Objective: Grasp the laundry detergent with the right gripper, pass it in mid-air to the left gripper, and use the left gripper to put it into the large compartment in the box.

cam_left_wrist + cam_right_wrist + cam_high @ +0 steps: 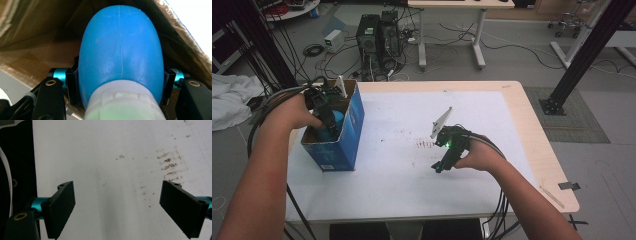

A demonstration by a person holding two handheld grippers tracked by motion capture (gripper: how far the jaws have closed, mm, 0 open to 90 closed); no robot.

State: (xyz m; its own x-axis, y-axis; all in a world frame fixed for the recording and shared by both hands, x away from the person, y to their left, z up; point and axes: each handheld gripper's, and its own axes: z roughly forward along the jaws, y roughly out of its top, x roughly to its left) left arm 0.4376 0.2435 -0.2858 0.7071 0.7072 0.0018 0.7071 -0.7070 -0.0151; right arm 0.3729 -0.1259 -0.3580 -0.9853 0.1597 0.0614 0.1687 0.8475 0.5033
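- Left gripper view showed the left gripper (120, 87) pinching a blue bottle (120, 55) between its black pads, one pad pressed against each side of the bottle's rounded body.
- Nearest the camera, below the pinched body, sat the bottle's white cap (122, 102).
- Around and beyond the bottle rose the brown inner walls of a cardboard box (37, 32), so bottle and jaws were down inside it.
- From the high view, the left gripper (328, 120) reached into the open top of the box (349, 135), whose outer faces were blue; the box stood just beside the left hand (297, 112) at the left edge of the white table (412, 185).
- Well apart to the right, the right gripper (443, 162) hung low over the table, held in the right hand (482, 156).
- Its jaws stood spread wide with nothing between them, above bare tabletop; brown stains (171, 166) lay just beyond its right jaw.
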